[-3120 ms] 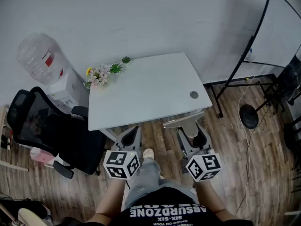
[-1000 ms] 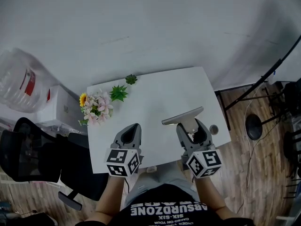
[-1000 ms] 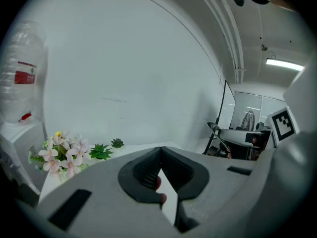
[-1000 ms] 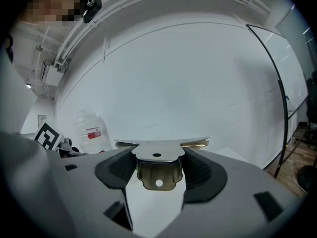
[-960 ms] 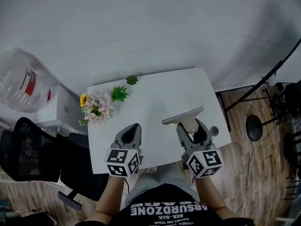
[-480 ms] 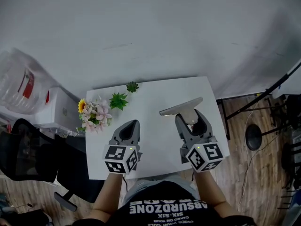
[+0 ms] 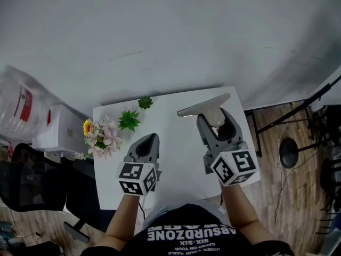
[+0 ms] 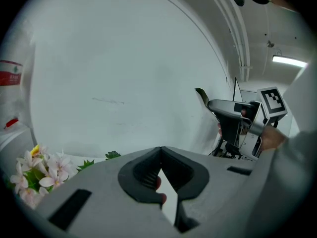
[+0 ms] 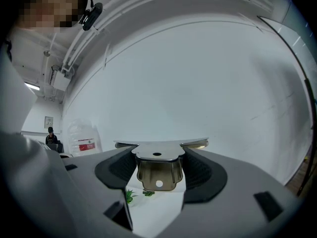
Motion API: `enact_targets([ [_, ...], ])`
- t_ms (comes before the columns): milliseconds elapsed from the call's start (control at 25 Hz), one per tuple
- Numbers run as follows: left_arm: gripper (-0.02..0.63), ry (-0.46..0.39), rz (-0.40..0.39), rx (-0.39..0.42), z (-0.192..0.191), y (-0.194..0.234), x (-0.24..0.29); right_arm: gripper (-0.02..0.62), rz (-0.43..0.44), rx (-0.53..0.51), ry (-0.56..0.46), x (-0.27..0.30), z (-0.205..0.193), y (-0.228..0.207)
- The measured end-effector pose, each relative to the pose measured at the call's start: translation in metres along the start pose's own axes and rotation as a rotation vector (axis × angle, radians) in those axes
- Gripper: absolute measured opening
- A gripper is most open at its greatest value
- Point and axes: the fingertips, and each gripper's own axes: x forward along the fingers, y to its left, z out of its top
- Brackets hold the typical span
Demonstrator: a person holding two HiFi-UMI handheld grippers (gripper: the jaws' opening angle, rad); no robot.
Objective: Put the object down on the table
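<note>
My right gripper (image 7: 215, 122) is shut on a flat metal tool (image 7: 203, 106), a long thin blade on a short bracket-like handle. It hangs over the far right part of the white table (image 7: 176, 161). In the right gripper view the handle (image 9: 158, 174) sits clamped between both jaws, the blade (image 9: 161, 144) lies level across the top, and the table top shows below it. My left gripper (image 7: 148, 142) is shut with nothing in it, over the table's middle left. From the left gripper view (image 8: 159, 154) the right gripper and tool (image 8: 229, 108) show at the right.
A bunch of artificial flowers (image 7: 102, 137) and two small green plants (image 7: 129, 119) (image 7: 144, 102) stand along the table's left and far edge. A water dispenser (image 7: 56, 129) and a black chair (image 7: 26, 183) are at the left. Black stand legs (image 7: 277, 122) are at the right.
The person has stepped up to the table. Both grippers, earlier over the floor before it, now hang over the table top. The right one carried the metal tool toward the far edge.
</note>
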Motion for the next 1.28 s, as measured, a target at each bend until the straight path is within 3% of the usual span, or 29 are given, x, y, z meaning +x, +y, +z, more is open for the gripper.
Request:
enact_targets([
  [840,0.006,0.063,0.036,-0.034,-0.015,0.022,0.04,0.284,0.04,0.029,0.071,0.075,-0.031,-0.02],
  [1280,0.006,0.092,0.028,-0.041,-0.023,0.028,0.052,0.284,0.016,0.038,0.112,0.095,-0.05,-0.034],
])
